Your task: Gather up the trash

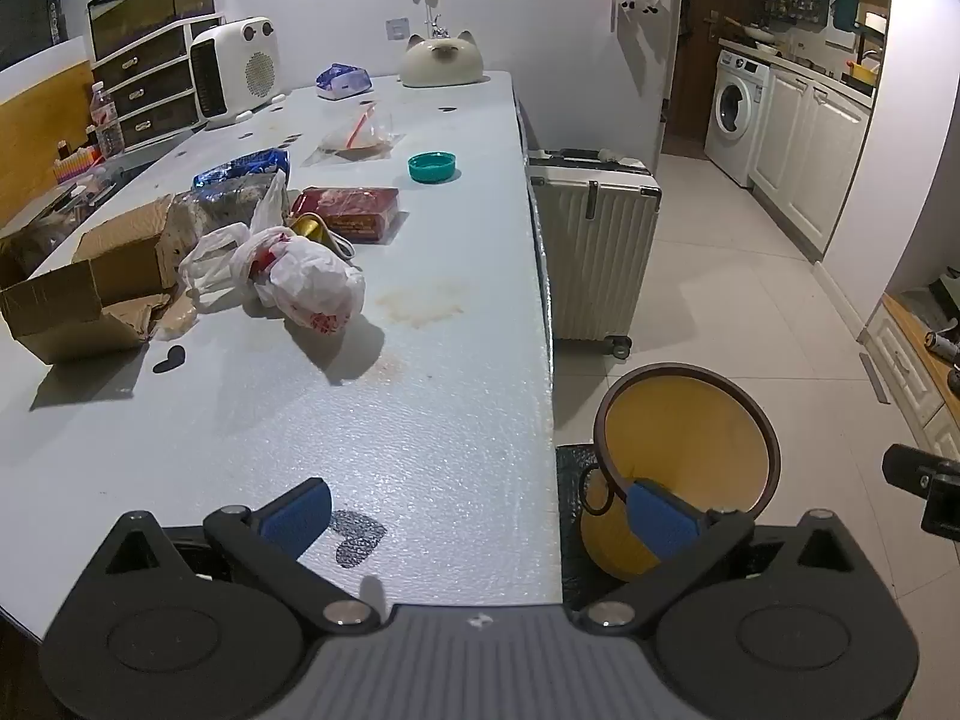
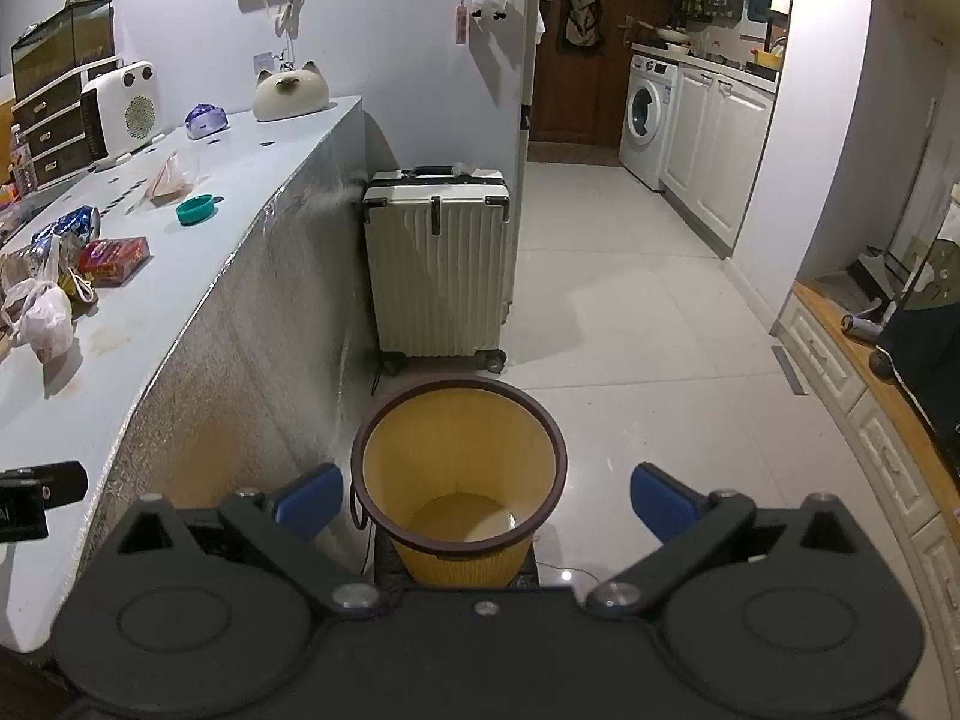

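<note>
A yellow bin with a brown rim (image 1: 690,438) stands on the floor beside the table; it looks empty in the right wrist view (image 2: 459,468). Trash lies on the grey table (image 1: 390,420): a crumpled white plastic bag (image 1: 300,276), a torn cardboard box (image 1: 84,288), a red packet (image 1: 348,213), a blue foil wrapper (image 1: 246,168), a clear bag (image 1: 357,135) and a teal lid (image 1: 432,167). My left gripper (image 1: 480,516) is open and empty over the table's near right edge. My right gripper (image 2: 486,498) is open and empty above the bin.
A white suitcase (image 2: 438,270) stands against the table's side behind the bin. A white heater (image 1: 237,69), a drawer unit (image 1: 150,90), a cat-shaped container (image 1: 441,60) and a tissue pack (image 1: 342,81) sit at the table's far end. Cabinets (image 2: 852,372) line the right.
</note>
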`<move>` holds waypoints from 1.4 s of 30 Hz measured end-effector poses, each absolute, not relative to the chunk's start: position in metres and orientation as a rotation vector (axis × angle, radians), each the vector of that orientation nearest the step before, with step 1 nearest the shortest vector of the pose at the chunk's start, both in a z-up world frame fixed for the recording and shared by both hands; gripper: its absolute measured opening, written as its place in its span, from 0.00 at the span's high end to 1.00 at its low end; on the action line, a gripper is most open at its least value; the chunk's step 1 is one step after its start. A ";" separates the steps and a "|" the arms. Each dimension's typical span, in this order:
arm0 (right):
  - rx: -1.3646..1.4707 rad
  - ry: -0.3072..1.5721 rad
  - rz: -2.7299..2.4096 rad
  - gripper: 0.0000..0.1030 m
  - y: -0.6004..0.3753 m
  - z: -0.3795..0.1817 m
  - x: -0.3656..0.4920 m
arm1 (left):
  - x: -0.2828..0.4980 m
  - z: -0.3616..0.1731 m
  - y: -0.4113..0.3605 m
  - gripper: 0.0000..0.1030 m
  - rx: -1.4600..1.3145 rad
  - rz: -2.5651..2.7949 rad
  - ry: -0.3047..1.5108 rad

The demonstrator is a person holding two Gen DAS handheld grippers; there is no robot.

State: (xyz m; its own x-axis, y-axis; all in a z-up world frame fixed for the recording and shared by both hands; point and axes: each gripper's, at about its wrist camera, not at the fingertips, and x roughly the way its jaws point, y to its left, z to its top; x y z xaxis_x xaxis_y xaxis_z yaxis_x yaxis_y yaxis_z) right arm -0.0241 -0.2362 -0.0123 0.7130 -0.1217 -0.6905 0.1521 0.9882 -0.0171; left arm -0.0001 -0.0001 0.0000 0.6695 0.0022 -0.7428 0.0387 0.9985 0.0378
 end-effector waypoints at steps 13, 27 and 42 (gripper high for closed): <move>0.041 0.757 -0.151 0.00 -0.236 -0.010 -0.026 | 0.000 0.000 0.000 0.00 0.051 -0.021 0.835; 0.040 0.754 -0.149 0.00 -0.235 -0.007 -0.027 | 0.000 0.000 0.000 0.00 0.049 -0.021 0.833; 0.039 0.751 -0.148 0.00 -0.236 -0.005 -0.030 | 0.001 0.000 -0.001 0.00 0.047 -0.025 0.835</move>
